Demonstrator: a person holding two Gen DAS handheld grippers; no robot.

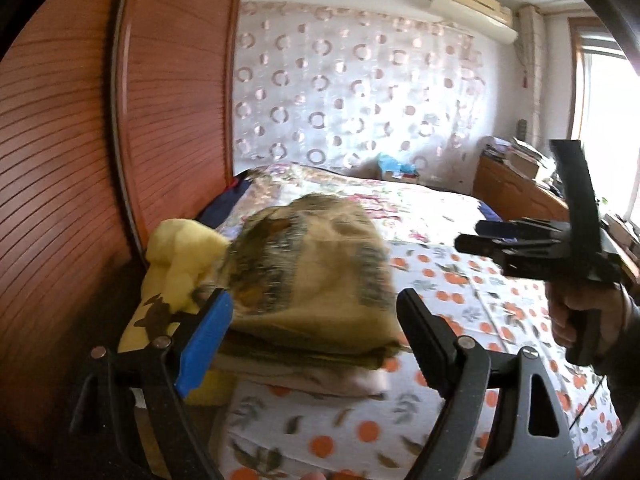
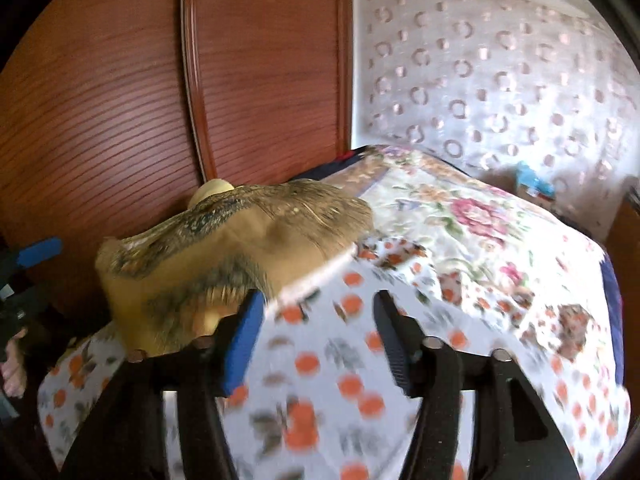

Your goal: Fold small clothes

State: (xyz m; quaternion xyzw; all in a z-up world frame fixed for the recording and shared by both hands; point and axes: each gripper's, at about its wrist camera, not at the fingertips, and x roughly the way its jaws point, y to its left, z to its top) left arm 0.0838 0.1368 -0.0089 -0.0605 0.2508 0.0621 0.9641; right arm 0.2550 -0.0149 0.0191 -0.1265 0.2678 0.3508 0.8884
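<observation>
While both tools [image 1: 312,320] [image 2: 316,332] gape empty, blurred folded clothes [image 1: 312,276] seemingly rest on orange-print bedsheet [image 1: 460,280] beside wooden wardrobe [image 1: 80,140].

Left tool [image 1: 316,316] is matt black plastic, a bit grainy, with 1 smooth blue pad and a ribbed black one. Right in front of it the folded garment [image 1: 316,268] looks like soft tan cloth. Bed sheet [image 1: 460,284] under it is thin printed cotton, and the wardrobe [image 1: 80,128] to its left is glossy ridged wood.
</observation>
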